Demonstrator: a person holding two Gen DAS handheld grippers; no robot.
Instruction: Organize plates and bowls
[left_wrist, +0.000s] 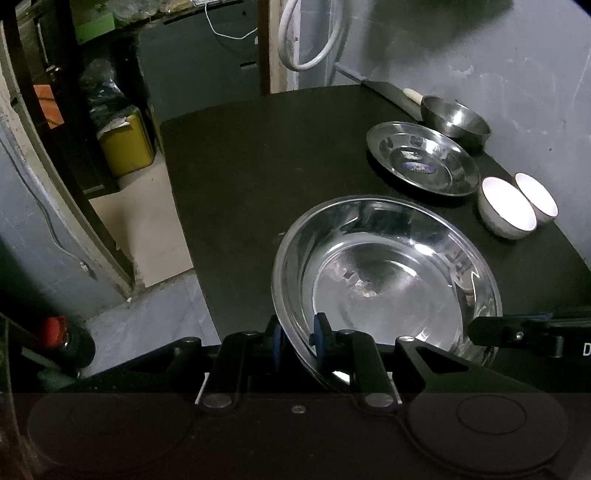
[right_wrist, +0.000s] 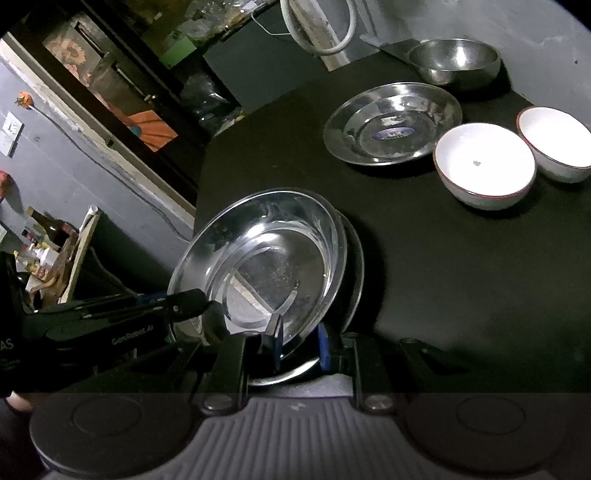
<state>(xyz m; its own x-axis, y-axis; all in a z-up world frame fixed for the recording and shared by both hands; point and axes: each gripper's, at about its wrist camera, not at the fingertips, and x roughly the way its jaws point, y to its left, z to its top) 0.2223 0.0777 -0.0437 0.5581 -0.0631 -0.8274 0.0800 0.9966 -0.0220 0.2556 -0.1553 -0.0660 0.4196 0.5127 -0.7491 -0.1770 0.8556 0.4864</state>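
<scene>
A large steel plate (left_wrist: 388, 273) is held tilted over the near part of the black table (left_wrist: 258, 166). My left gripper (left_wrist: 299, 341) is shut on its near rim. My right gripper (right_wrist: 299, 345) is shut on its rim on the other side, and the plate (right_wrist: 273, 266) fills that view's centre. The right gripper also shows in the left wrist view (left_wrist: 480, 328). A second steel plate (left_wrist: 421, 158) (right_wrist: 391, 125), a steel bowl (left_wrist: 454, 118) (right_wrist: 454, 59) and two white bowls (left_wrist: 506, 206) (right_wrist: 484, 166) stand along the table's right side.
A knife with a white handle (left_wrist: 410, 96) lies behind the steel bowl by the grey wall. A yellow container (left_wrist: 125, 140) and clutter sit on the floor to the left, past the table edge.
</scene>
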